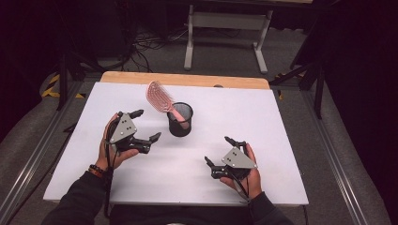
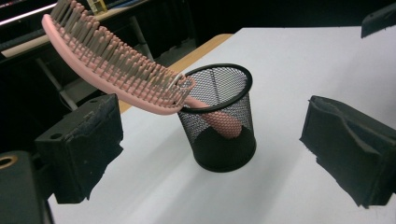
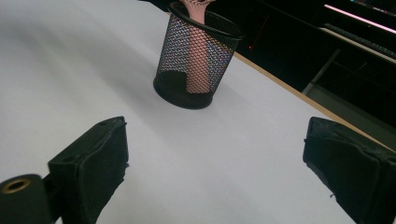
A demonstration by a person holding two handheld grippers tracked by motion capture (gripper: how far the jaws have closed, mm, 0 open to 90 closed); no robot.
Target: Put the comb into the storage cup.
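Apparently finished: pink hairbrush [image 1: 163, 100] standing handle-down in black mesh cup [image 1: 180, 125] on white tabletop [image 1: 281, 140], head leaning out over rim. Left hand-held gripper [image 1: 145, 125] and right hand-held gripper [image 1: 219, 150] both wide apart, empty, away from cup. Nothing visibly left.

Left gripper [image 1: 144, 125] and right gripper [image 1: 224, 151] hover apart, jaws spread wide, nothing held.

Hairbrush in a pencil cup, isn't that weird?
A bit. The pink hairbrush stands handle-down in the black mesh cup, its bristled head leaning far over the rim. The cup stands upright; nothing is spilled or broken.
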